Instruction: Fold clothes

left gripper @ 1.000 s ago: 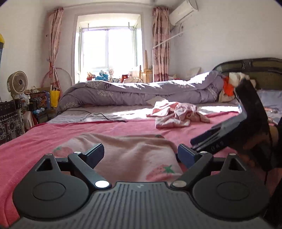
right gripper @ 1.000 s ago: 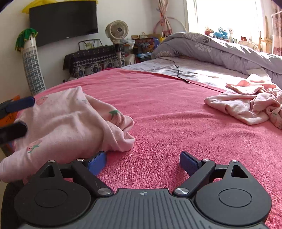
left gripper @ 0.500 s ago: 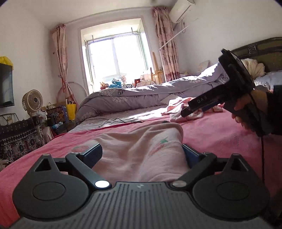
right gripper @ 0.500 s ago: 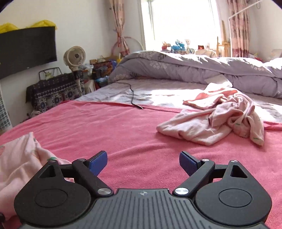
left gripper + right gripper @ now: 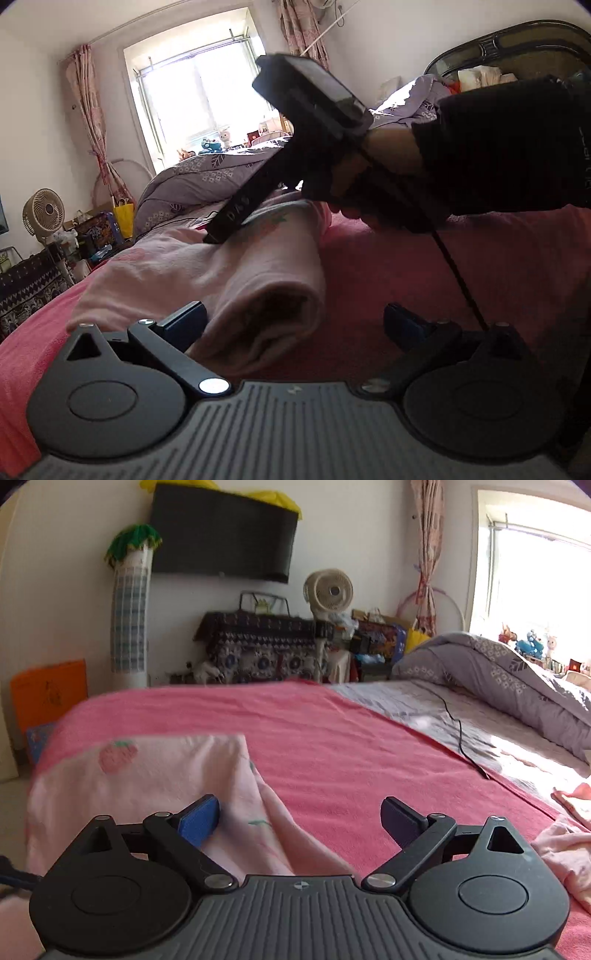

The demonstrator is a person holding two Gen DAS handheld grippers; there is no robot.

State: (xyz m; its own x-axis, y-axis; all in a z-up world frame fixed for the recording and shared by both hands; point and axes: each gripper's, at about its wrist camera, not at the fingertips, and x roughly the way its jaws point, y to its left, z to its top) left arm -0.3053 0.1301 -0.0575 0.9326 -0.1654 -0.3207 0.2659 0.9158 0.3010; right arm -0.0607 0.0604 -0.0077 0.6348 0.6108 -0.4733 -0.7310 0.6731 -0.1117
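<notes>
The left gripper (image 5: pixel 293 319) stands wide, its pads clear of the folded pink garment (image 5: pixel 236 273) lying between them on the pink blanket (image 5: pixel 461 266). Above the garment, a hand (image 5: pixel 384 166) in a dark sleeve holds the right gripper (image 5: pixel 299 819) (seen side-on), whose jaws are opening; the garment's edge lies under them, ungripped. More pink clothes (image 5: pixel 569 853) lie far right.

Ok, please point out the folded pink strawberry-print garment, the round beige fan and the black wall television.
Folded pink strawberry-print garment (image 5: pixel 266 280): left wrist view, rolled top.
Round beige fan (image 5: pixel 328 590): right wrist view, grille centre.
Black wall television (image 5: pixel 221 535): right wrist view, screen middle.
</notes>
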